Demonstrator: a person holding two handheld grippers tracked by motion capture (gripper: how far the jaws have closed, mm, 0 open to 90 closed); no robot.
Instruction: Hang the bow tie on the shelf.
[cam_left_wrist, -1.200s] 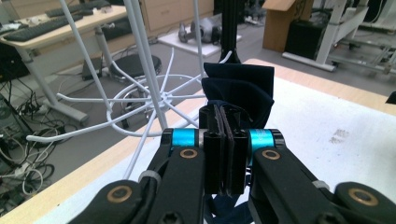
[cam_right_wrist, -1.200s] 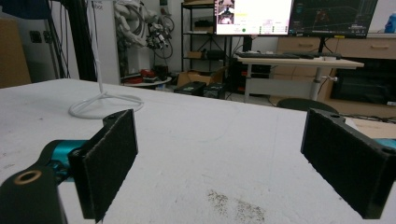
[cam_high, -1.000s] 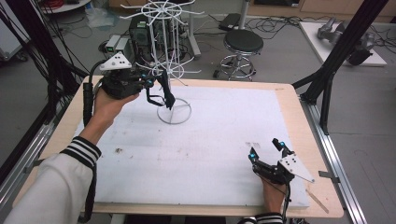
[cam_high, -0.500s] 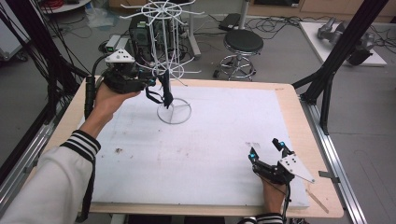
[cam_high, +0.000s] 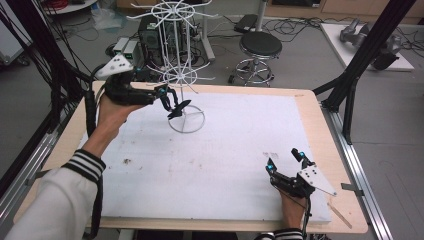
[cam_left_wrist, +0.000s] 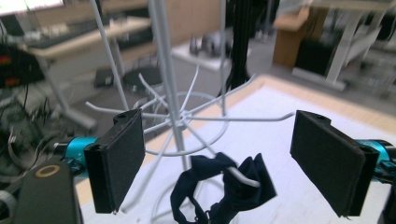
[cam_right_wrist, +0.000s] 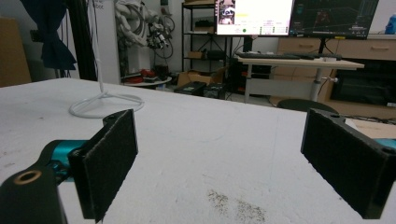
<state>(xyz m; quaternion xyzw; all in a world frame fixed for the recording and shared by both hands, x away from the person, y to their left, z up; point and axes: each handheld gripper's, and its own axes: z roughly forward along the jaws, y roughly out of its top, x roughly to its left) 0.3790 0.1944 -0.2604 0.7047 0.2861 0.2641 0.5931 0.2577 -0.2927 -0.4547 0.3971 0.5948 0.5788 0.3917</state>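
Now the dark cloth (cam_left_wrist: 224, 189) hangs on a hook of the white wire rack (cam_high: 179, 75), draped over one thin arm low on the stand. In the left gripper view it sits at six o'clock between the two pads of the left tool (cam_left_wrist: 231, 163), just ahead of them and touching neither. Those jaws have just been opening and stand wide apart, with nothing pressed between them. From the high view the cloth (cam_high: 176, 107) lies at three o'clock of the left tool (cam_high: 167, 97), just beside its tips; whether a tip still brushes the fabric there is hard to tell at this size.

The right tool (cam_high: 285, 161) rests low at the five o'clock corner of the worktop (cam_high: 220, 160), well apart from the rack, its jaws spread wide with nothing in them.

The worktop is a white sheet on a pale wooden board, with small dark specks near the right tool and toward eight o'clock. Beyond it, at twelve o'clock, a round black stool (cam_high: 260, 46) stands on a grey floor among cables. The right gripper view shows monitors (cam_right_wrist: 254, 16) and desks across the room.
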